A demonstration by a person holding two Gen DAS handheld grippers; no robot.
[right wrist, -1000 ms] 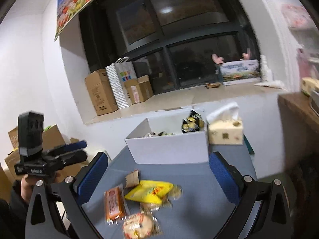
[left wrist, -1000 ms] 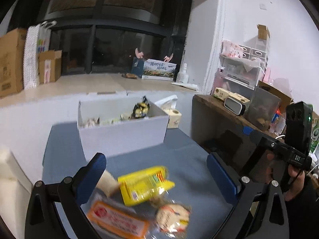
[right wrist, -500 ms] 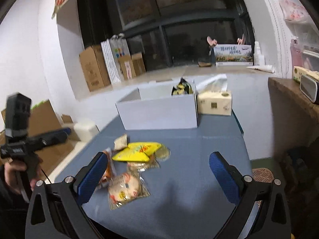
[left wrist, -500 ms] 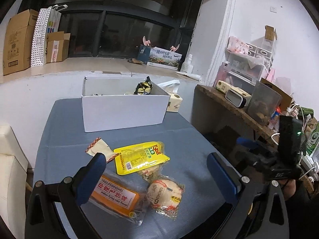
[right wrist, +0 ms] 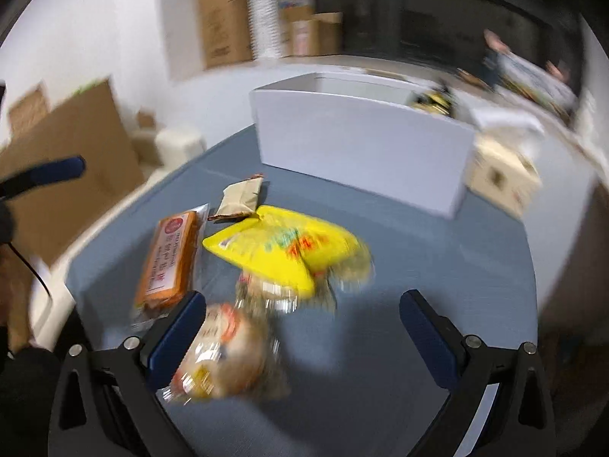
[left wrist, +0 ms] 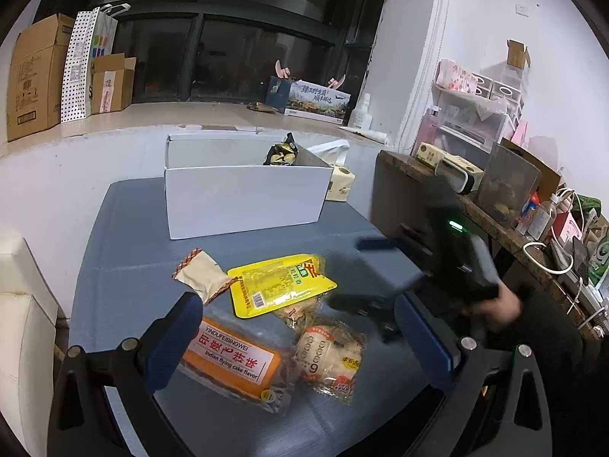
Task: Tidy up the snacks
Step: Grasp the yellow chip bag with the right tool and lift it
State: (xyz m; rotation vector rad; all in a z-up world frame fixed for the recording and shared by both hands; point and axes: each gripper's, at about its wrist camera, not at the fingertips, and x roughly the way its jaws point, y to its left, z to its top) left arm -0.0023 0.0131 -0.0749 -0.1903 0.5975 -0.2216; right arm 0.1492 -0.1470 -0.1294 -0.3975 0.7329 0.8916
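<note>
Loose snacks lie on the blue table [left wrist: 125, 251]: a yellow packet [left wrist: 281, 285] [right wrist: 281, 245], an orange flying-cake pack [left wrist: 232, 356] [right wrist: 169, 259], a round bun in clear wrap [left wrist: 329, 356] [right wrist: 224, 358] and a small tan sachet [left wrist: 201, 276] [right wrist: 241, 198]. Behind them stands a white box [left wrist: 243, 196] [right wrist: 357, 152] with a dark gold packet [left wrist: 281, 152] inside. My left gripper [left wrist: 300, 339] is open above the orange pack and bun. My right gripper [right wrist: 304, 339] is open low over the bun; it shows blurred in the left wrist view [left wrist: 365, 274], right of the yellow packet.
A tissue pack [left wrist: 340, 186] [right wrist: 502, 179] sits right of the white box. A wooden side shelf [left wrist: 475, 205] crowded with items runs along the right. Cardboard boxes [left wrist: 34, 76] stand on the window ledge. A cream seat [left wrist: 23, 304] is at the table's left edge.
Both grippers have come in toward the snack pile. The right gripper dropped low and swung left over the table, blurring its view; the left moved slightly closer. Both stay open.
</note>
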